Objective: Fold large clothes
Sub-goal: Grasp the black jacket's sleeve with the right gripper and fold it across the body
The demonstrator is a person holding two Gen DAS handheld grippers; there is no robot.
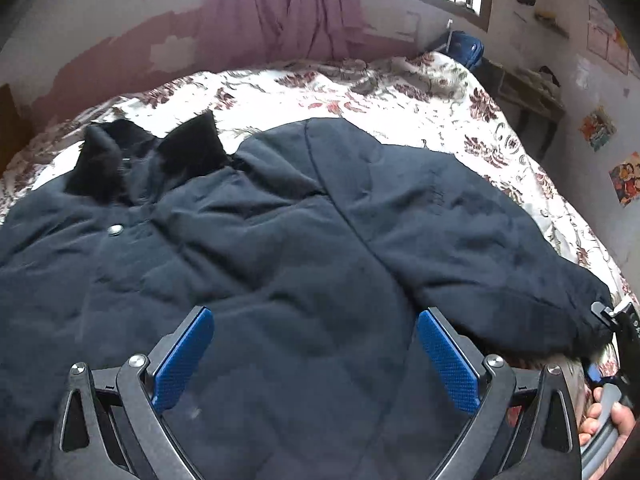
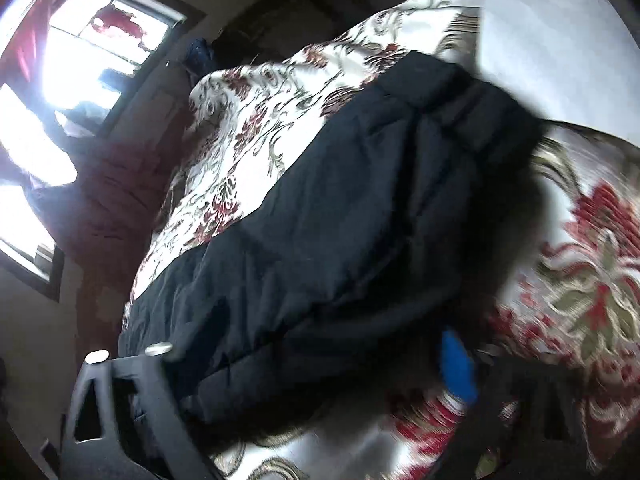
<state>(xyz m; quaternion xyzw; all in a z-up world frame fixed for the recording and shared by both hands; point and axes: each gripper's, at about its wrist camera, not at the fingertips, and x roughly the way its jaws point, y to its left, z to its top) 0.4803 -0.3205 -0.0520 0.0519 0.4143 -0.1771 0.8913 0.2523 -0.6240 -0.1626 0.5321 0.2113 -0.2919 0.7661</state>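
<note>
**Dark jacket spread on the bed: sleeve end being taken for the first fold**

The jacket (image 1: 248, 240) lies flat on the floral bedspread (image 1: 360, 92), fur-trimmed collar (image 1: 188, 144) toward the far wall and one sleeve (image 1: 472, 240) stretched out to your right. Your left gripper (image 1: 316, 356) hovers over the body of the coat, its blue pads (image 1: 182, 360) standing wide apart with nothing but cloth below them; it holds nothing. Your right gripper (image 2: 304, 364) sits at the cuff end of the sleeve (image 2: 320, 240), which runs between its fingers; the view is blurred and only one blue pad (image 2: 458, 364) shows, so whether the pads already press on the cloth cannot be told. No earlier view is available. The step in hand appears to be seizing the sleeve end. The next move likely calls for a firm pinch through the thick padding, then carrying the sleeve across the chest while your left gripper steadies the body
</note>
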